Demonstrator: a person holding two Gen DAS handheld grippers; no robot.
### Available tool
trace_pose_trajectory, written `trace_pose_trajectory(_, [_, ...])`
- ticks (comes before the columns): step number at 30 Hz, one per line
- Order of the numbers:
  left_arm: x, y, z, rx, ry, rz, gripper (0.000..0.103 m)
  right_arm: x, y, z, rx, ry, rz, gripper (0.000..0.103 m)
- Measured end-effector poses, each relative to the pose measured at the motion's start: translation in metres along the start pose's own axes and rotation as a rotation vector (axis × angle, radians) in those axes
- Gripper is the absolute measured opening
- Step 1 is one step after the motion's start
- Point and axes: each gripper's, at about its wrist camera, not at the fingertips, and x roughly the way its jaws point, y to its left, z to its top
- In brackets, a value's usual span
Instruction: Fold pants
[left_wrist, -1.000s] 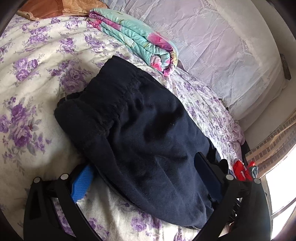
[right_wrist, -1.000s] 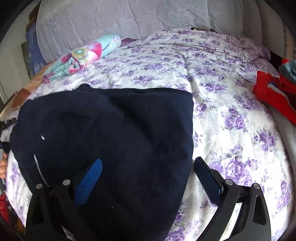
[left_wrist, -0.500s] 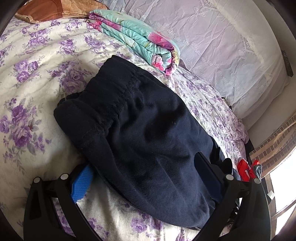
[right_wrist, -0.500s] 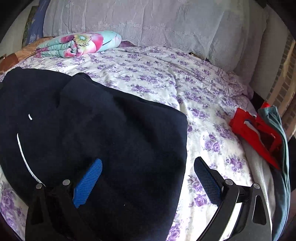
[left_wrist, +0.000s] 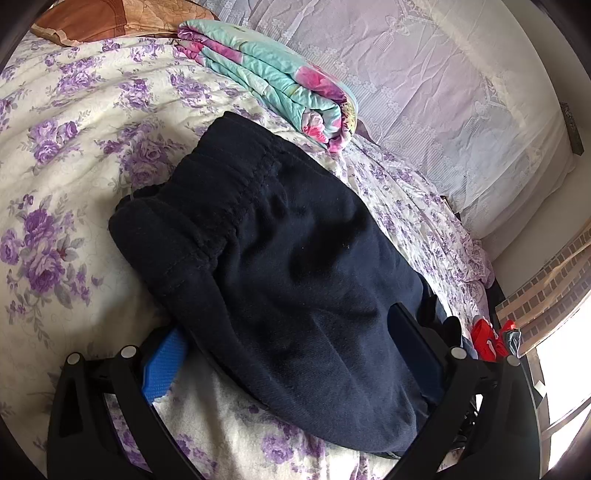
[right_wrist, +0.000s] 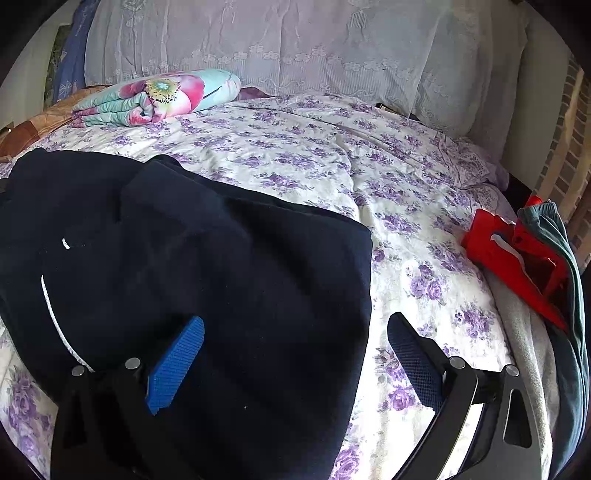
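Folded dark pants (left_wrist: 295, 273) between spread left claw (left_wrist: 288, 354) fingers.

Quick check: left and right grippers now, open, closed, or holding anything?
Left gripper: open, straddling the folded dark navy pants, gripping nothing.
Right gripper: open over the pants' edge, gripping nothing.

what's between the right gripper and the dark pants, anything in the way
Nothing visible. The right gripper is open directly over the folded dark pants, its jaws straddling the pants' right edge on the floral bedspread. The red garment and the folded floral blanket lie well off to the sides.
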Motion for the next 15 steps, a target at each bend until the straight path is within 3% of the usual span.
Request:
trace_pose_trajectory(8, [0.0,0.0,0.0,-0.001,-0.001,0.0,0.098,-0.007,-0.004,-0.001,0.019,-0.041,0.006,0.099])
trace_pose_trajectory(12, [0.0,0.0,0.0,0.0,-0.001,0.001,0.098,0.004,0.004,0.0,-0.019,0.03,0.006,0.099])
trace_pose_trajectory(15, [0.0,0.0,0.0,0.0,-0.001,0.001,0.098,0.003,-0.002,-0.001,0.003,0.026,0.044,0.099])
